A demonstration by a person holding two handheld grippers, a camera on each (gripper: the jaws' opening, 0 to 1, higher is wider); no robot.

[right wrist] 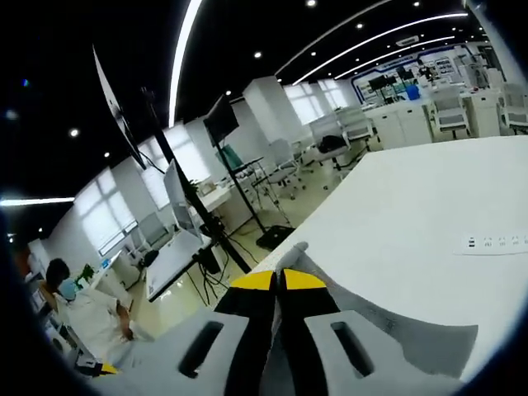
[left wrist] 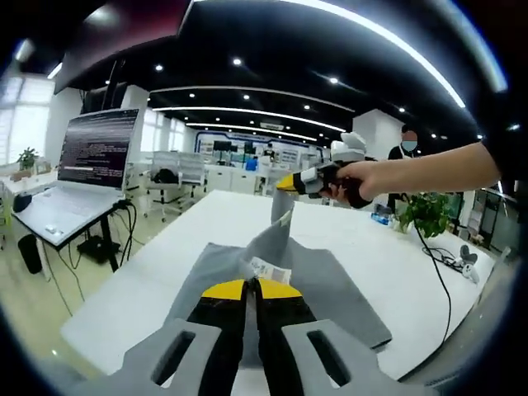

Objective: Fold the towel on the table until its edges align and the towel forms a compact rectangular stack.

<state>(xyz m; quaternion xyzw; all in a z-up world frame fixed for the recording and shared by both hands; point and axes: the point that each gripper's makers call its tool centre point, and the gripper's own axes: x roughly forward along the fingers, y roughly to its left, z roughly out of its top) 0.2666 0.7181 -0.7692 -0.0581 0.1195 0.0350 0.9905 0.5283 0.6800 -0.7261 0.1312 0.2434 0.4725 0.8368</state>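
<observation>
A grey towel lies spread on the white table, with a small white label near its middle. My left gripper is low over the towel's near part. Its yellow-tipped jaws are pressed together, with a fold of cloth by the label caught between them. A hand holds my right gripper above the far side, pulling one towel corner up into a peak. In the right gripper view, the right gripper is shut on the towel, and a corner pokes out past the tips.
An open laptop stands on a desk to the left. A potted plant and cables sit at the table's right end. A white power strip lies on the table. A seated person is off to the side.
</observation>
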